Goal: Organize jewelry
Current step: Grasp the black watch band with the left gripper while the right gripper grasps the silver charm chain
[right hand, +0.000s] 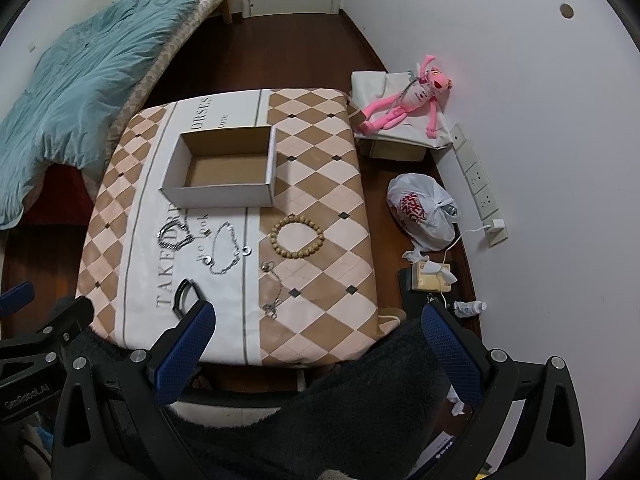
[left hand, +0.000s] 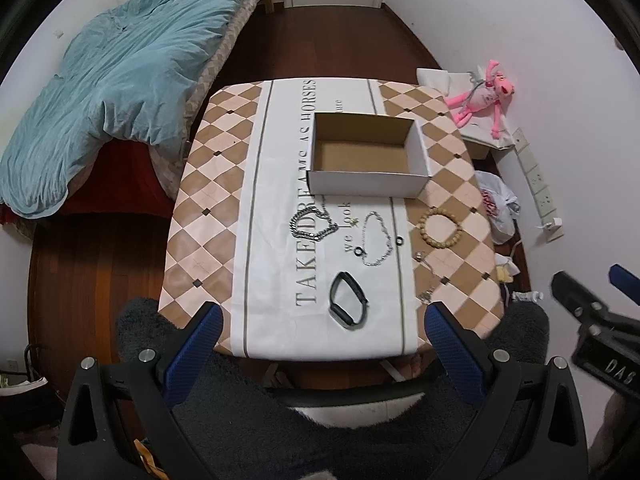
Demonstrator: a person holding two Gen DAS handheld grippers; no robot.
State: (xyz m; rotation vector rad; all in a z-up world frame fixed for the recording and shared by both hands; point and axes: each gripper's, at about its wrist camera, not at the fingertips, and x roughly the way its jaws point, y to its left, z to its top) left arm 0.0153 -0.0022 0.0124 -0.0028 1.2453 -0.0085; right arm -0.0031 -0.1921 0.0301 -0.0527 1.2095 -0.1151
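Tongs wait spread and empty: left gripper (left hand: 324, 334), right gripper (right hand: 316, 334), both short of the table (left hand: 208, 184). Nearest lies the band (left hand: 347, 299), then thin chain (right hand: 273, 294), chains (left hand: 312, 224), beads (right hand: 297, 237); the box (left hand: 368, 184) sits beyond, empty. Fine links may slip the pads or snag the cloth (left hand: 276, 240); nothing blocks the reach.

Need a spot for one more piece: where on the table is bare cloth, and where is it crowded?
Bare: the checkered strip left of the heavy chain, and the checks right of the box. Crowded: the band in front of the box, with thin chain, bead bracelet and black band.
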